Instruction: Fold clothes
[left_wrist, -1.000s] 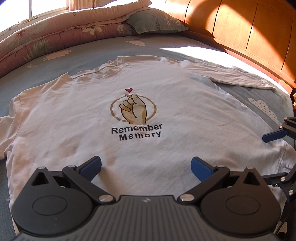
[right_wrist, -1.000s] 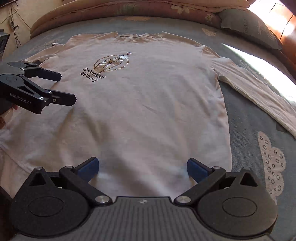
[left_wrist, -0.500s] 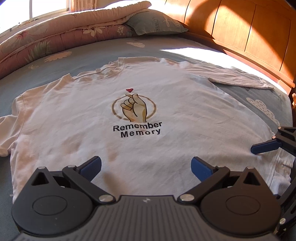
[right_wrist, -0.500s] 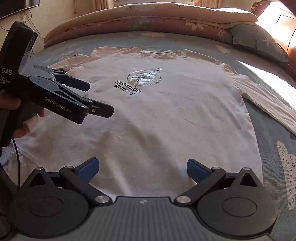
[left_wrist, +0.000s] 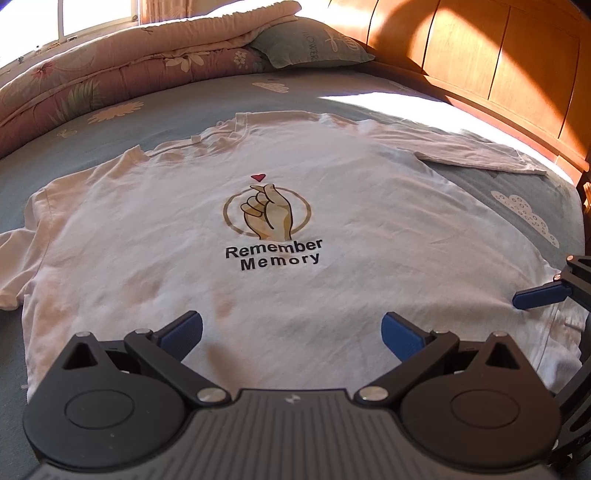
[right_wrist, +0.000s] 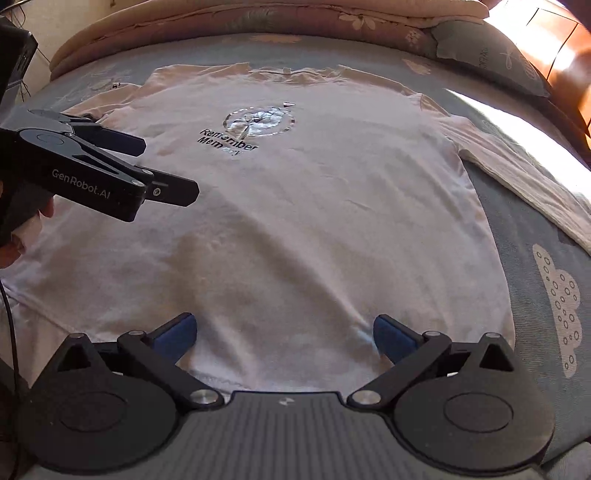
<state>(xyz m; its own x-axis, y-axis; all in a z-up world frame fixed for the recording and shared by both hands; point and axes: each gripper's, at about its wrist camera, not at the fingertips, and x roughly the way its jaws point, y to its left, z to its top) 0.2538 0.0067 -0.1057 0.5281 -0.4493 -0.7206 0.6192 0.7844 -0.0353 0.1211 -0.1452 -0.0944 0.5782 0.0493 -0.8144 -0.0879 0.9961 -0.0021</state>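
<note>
The white T-shirt is soft matt cloth, faintly creased, its chest print smoother and shiny where the right wrist view catches glare. The blue bedsheet and the floral quilt at the far side are matt fabric, while the wooden headboard on the right looks polished. The left gripper and right gripper are matt black plastic, ribbed near the camera, with bright metal pivot pins and blue pads.

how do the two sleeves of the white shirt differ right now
The right sleeve lies stretched out long and flat across the blue bedsheet, toward the wooden headboard, partly in sunlight. The left sleeve shows only a short part at the picture's edge, lies in shade and looks more rumpled; its full length cannot be seen. Both are the same white fabric as the shirt, lie on the sheet, and neither is folded in yet.
</note>
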